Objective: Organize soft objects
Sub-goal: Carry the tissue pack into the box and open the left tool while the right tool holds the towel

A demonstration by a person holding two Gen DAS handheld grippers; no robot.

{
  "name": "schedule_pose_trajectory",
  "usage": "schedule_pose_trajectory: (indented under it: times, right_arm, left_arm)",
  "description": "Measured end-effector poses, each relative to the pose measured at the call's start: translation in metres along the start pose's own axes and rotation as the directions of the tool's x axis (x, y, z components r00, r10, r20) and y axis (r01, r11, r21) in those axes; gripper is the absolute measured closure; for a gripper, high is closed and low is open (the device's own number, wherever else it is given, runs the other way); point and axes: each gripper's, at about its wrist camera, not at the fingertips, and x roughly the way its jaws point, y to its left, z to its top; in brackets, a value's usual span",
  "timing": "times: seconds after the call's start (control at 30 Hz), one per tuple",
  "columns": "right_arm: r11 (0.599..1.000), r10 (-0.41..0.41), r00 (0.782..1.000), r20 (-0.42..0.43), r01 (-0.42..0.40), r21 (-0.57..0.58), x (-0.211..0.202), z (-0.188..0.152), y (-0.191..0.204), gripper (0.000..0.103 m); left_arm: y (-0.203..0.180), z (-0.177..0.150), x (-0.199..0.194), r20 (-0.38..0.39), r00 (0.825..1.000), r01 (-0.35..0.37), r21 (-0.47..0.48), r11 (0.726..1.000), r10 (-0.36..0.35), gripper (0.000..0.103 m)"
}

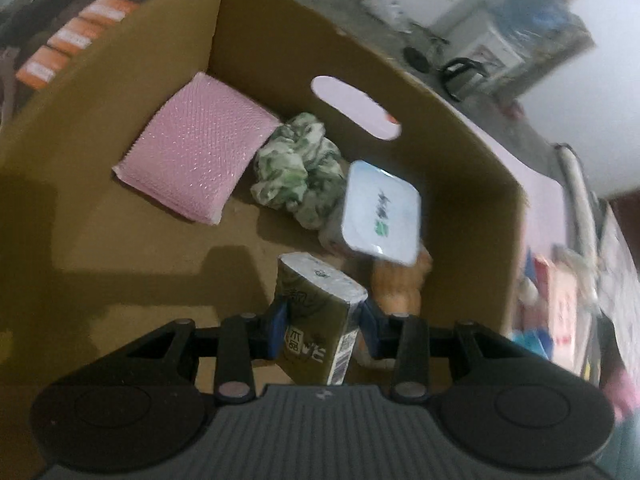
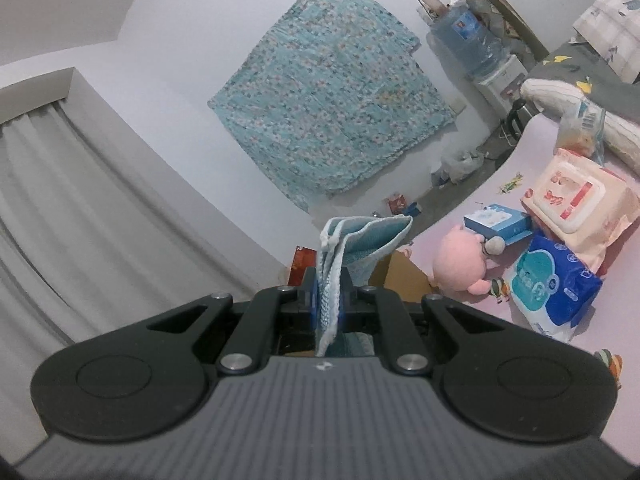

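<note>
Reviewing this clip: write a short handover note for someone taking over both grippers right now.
Left gripper: shut on an olive tissue pack, held over the cardboard box.
Right gripper: shut on a folded light-blue cloth, raised away from the table.
Done: pink sponge, green-white scrunchie and white tissue pack are in the box.
Left: release the olive pack, box the cloth, then the pink plush and wipes packs on the pink table.

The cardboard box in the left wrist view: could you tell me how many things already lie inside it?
4: a pink sponge at the back left, a green-and-white scrunchie beside it, a white tissue pack to the right, and an orange toy partly hidden underneath. More may be hidden.
</note>
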Motion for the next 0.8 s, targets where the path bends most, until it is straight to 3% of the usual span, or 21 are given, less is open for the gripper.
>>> schedule_pose_trajectory:
  times: [0.17, 0.3, 0.47, 0.63, 0.8]
  right_arm:
    - [1.000, -0.017, 1.000, -0.002, 0.017, 0.019, -0.002, 0.005, -0.015, 0.096]
    - [0.999, -0.022, 1.000, -0.010, 0.022, 0.033, -0.003, 0.005, -0.024, 0.096]
    - [0.999, -0.013, 1.000, -0.019, 0.014, 0.051, -0.005, 0.002, -0.032, 0.096]
    - [0.998, -0.002, 1.000, -0.011, 0.003, 0.055, -0.015, -0.003, -0.030, 0.095]
    - [0.999, -0.004, 1.000, -0.003, 0.004, 0.046, -0.027, -0.010, -0.025, 0.095]
  left_arm:
    - [0.002, 0.009, 0.014, 0.033, 0.999, 0.017, -0.104, 0.994, -0.013, 0.054]
    - [0.006, 0.003, 0.005, 0.072, 0.996, 0.060, -0.132, 0.989, -0.051, 0.038]
    - [0.013, -0.008, -0.017, 0.126, 0.991, 0.071, -0.141, 0.987, -0.053, 0.035]
    - [0.007, -0.016, -0.040, 0.139, 0.989, 0.054, -0.042, 0.998, -0.048, 0.038]
    - [-0.017, -0.027, -0.027, 0.067, 0.998, -0.020, 0.161, 0.987, 0.009, 0.044]
